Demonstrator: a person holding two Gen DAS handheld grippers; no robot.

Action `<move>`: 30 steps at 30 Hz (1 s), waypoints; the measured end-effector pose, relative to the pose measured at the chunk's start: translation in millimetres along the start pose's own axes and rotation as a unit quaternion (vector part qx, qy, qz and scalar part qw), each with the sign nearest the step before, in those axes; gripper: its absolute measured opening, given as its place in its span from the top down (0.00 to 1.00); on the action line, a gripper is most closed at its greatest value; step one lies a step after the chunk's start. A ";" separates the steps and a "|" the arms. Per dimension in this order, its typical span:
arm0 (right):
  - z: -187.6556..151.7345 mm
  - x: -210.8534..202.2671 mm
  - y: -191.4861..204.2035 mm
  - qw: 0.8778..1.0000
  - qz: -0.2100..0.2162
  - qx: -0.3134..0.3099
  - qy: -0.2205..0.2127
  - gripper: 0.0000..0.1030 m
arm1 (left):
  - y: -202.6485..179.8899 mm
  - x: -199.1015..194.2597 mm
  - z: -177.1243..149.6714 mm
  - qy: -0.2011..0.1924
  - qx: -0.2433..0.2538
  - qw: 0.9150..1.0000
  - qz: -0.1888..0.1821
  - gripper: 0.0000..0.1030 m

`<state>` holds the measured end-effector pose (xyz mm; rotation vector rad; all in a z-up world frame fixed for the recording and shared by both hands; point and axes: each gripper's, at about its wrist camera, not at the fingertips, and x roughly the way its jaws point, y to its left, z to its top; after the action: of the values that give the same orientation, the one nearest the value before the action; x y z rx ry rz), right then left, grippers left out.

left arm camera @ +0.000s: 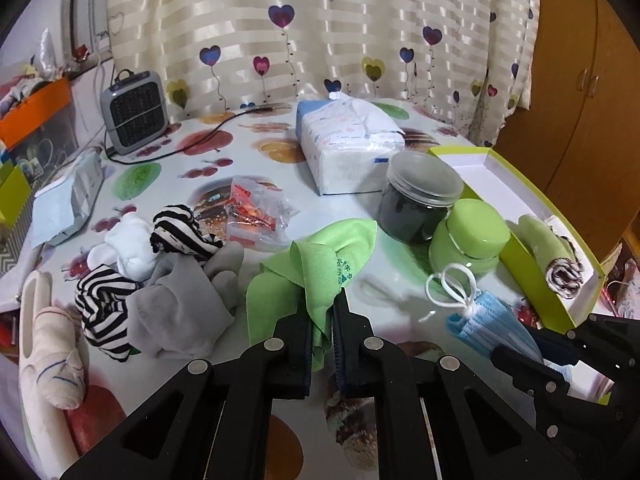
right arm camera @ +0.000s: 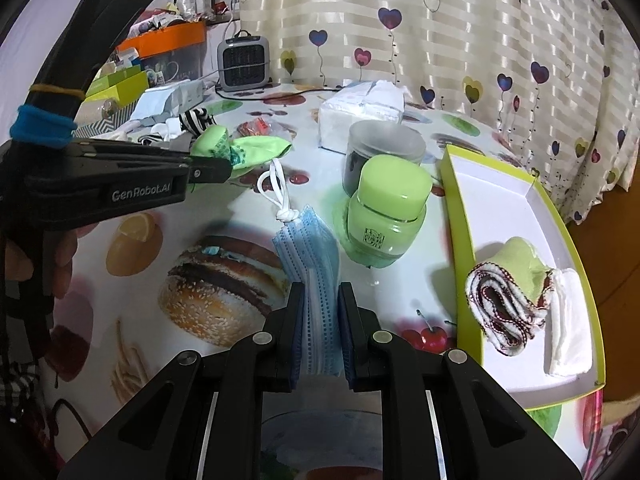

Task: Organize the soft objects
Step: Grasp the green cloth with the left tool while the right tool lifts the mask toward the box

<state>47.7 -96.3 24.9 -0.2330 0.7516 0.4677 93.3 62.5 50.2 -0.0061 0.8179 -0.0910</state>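
Note:
My left gripper point(left arm camera: 321, 312) is shut on a light green cloth point(left arm camera: 316, 264), lifted above the table; it also shows at the left of the right wrist view point(right arm camera: 212, 164), with the cloth point(right arm camera: 240, 152) bunched at its tip. My right gripper point(right arm camera: 320, 300) is shut on a folded blue face mask point(right arm camera: 312, 248) with white ear loops; the mask also shows in the left wrist view point(left arm camera: 484, 320). A lime-edged white tray point(right arm camera: 500, 200) at the right holds a rolled green towel point(right arm camera: 508, 296) and a folded white cloth point(right arm camera: 568, 328).
A striped sock point(left arm camera: 104, 308), grey sock point(left arm camera: 188, 300), white sock point(left arm camera: 132, 248) and cream sock point(left arm camera: 52, 340) lie at the left. A dark jar point(left arm camera: 420, 196), green jar point(left arm camera: 472, 240), tissue pack point(left arm camera: 348, 148), snack bag point(left arm camera: 252, 208) and heater point(left arm camera: 134, 110) stand on the table.

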 end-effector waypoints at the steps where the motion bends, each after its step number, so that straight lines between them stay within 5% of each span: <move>1: 0.5 -1.4 -0.2 1.000 0.001 0.002 -0.003 0.84 | -0.2 -2.4 -0.4 -0.003 0.001 1.000 -0.001 0.92; 22: 9.0 -26.9 -5.2 0.999 -0.015 0.022 -0.039 0.84 | -8.5 -43.4 -0.4 -0.043 0.009 0.999 -0.025 0.92; 30: 12.6 -39.7 -14.6 0.998 -0.027 0.033 -0.054 0.84 | -11.9 -56.3 7.6 -0.048 0.001 0.997 -0.067 0.92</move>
<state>37.2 -117.2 62.2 -0.1652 0.6521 0.3997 59.6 55.1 96.9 -0.0626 0.7208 -0.2158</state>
